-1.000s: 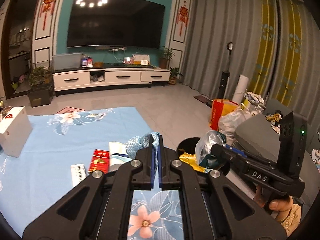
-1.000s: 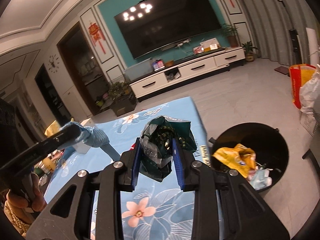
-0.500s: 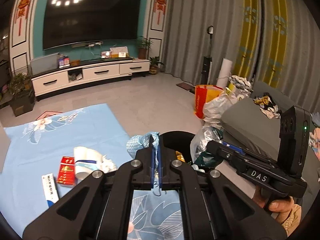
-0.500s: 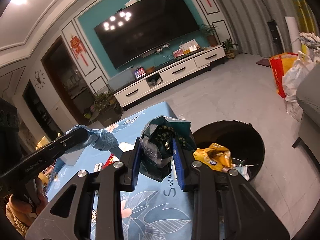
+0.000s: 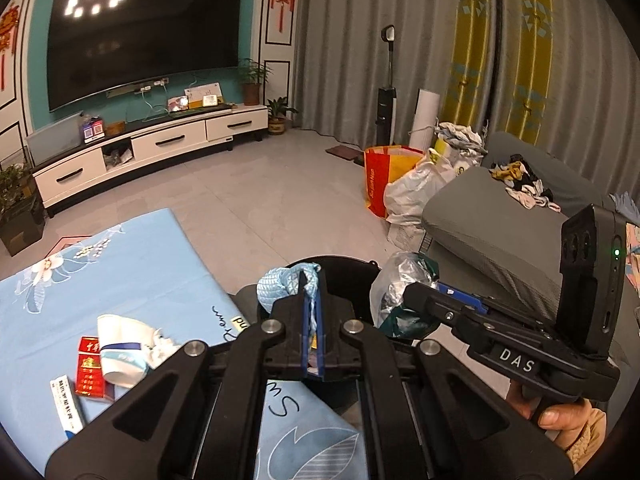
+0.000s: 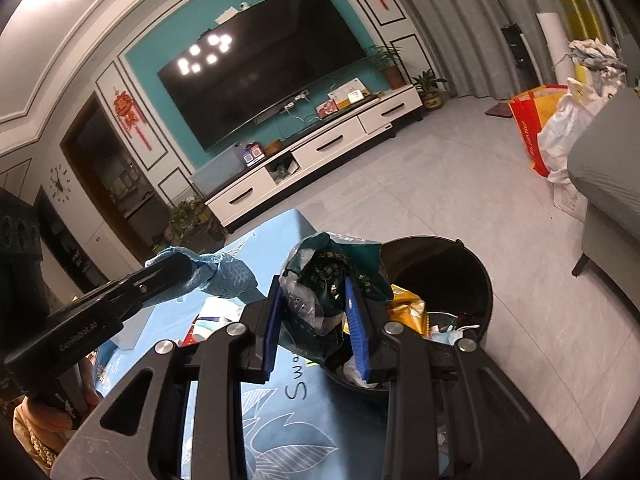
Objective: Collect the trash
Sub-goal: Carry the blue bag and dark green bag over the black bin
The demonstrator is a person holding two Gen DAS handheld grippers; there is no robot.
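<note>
My left gripper (image 5: pixel 311 300) is shut on a light blue crumpled cloth (image 5: pixel 276 285), held over the near rim of the black trash bin (image 5: pixel 344 266). The cloth also shows in the right wrist view (image 6: pixel 228 276). My right gripper (image 6: pixel 316 312) is shut on a dark green crinkled wrapper (image 6: pixel 328 276), just left of and above the bin (image 6: pixel 476 276), which holds a yellow wrapper (image 6: pixel 408 312) and other scraps. The wrapper also shows in the left wrist view (image 5: pixel 400 280).
On the blue floral mat (image 5: pixel 120 264) lie a white paper cup (image 5: pixel 120 348), a red cigarette pack (image 5: pixel 90 368) and a white box (image 5: pixel 66 404). A grey sofa (image 5: pixel 500 216), bags (image 5: pixel 408 192) and a TV cabinet (image 5: pixel 160 148) stand around.
Both grippers have swung right with their loads, from above the mat to the bin. The bin now sits closer under both.
</note>
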